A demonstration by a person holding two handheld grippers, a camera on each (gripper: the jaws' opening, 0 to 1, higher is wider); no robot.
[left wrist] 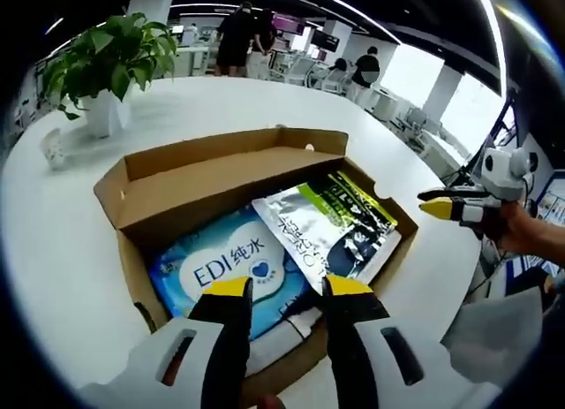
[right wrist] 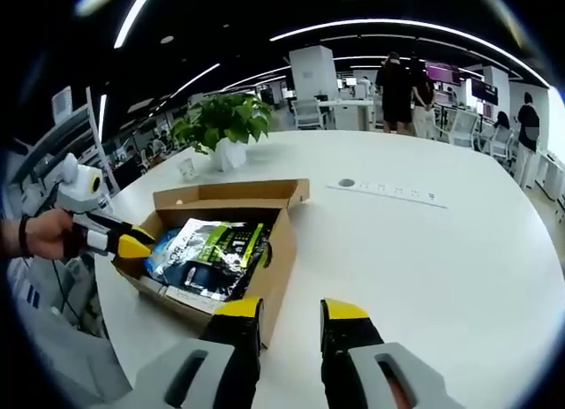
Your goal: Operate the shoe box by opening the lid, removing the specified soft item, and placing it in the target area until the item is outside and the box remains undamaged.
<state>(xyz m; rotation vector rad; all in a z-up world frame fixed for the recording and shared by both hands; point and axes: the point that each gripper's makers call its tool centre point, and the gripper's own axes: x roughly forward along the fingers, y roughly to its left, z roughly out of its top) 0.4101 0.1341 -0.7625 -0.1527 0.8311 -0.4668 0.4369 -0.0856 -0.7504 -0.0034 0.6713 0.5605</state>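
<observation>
1. A cardboard shoe box (left wrist: pixel 265 175) sits open on a large white table (left wrist: pixel 62 250), its lid (left wrist: pixel 221 157) folded back on the far side as the left gripper view shows it.
2. Inside the box lie a blue pack of wipes (left wrist: pixel 225 268) and a silver and green pouch (left wrist: pixel 331 223); the pouch rests partly on top of the wipes.
3. The left gripper (left wrist: pixel 282 287) hangs just over the near edge of the box, its yellow-tipped jaws spread apart above the wipes, gripping nothing.
4. The right gripper (right wrist: pixel 291 310) is above bare table just beside the box, its jaws spread and empty.
5. In the left gripper view the right gripper comes in from the right, held in a hand (left wrist: pixel 530 232), with its tips near the box's right wall; whether they touch the cardboard is hard to tell.
6. In the right gripper view the box (right wrist: pixel 274 250) has the left gripper (right wrist: pixel 132 244) at its far left corner.
7. A potted plant (left wrist: pixel 110 60) stands on the table beyond the box, well apart from it.
8. People (left wrist: pixel 237 38) stand among desks in the background.
</observation>
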